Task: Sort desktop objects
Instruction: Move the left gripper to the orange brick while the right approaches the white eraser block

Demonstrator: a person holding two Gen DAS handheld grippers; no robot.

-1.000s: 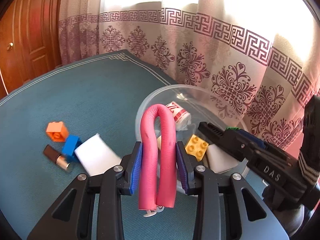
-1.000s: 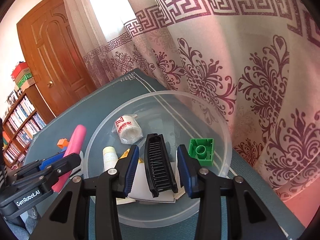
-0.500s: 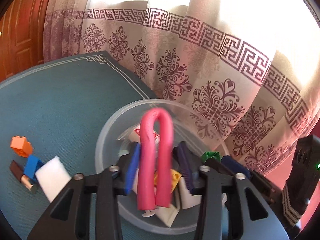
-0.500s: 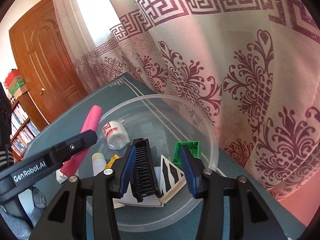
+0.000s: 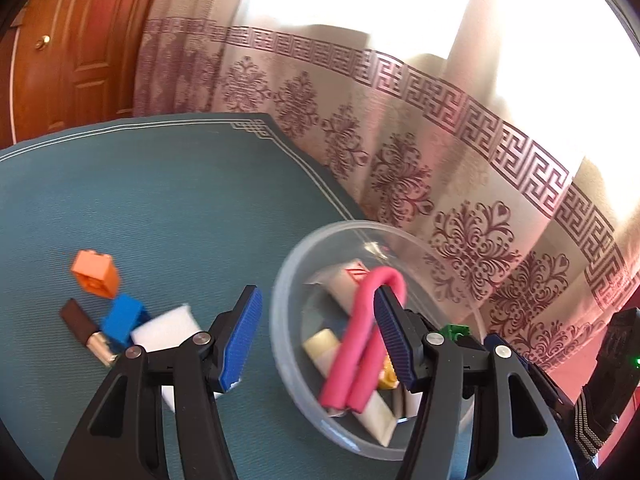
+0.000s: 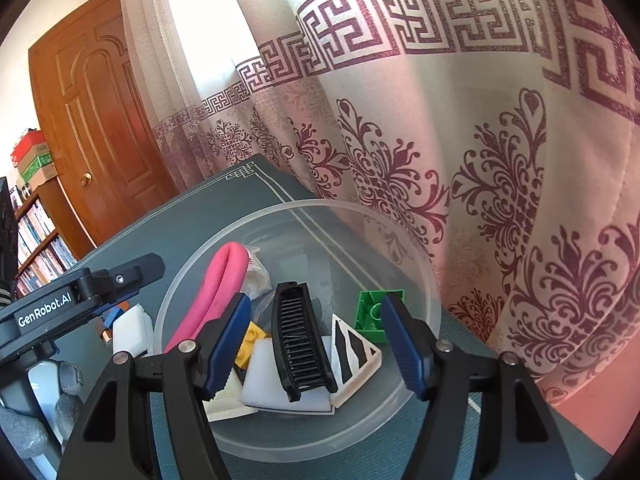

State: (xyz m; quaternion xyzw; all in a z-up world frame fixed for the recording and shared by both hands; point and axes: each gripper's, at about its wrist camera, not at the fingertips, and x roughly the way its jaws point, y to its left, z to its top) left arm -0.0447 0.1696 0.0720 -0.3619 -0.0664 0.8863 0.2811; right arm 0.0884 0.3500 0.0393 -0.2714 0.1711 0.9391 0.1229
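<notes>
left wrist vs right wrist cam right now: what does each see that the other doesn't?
Left wrist only: the orange brick and the brown tube on the table.

Right wrist only: the black comb and striped triangle in the bowl, and a bookshelf.

Both: the bowl, the pink foam roller and green brick in it, the white sponge outside it, the curtain, the door. Left gripper and right gripper have just been opening, pressing on nothing.

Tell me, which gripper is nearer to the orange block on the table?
Left. The left gripper hangs open just right of the orange block; the right gripper, also open, is over the clear bowl, further away.
</notes>
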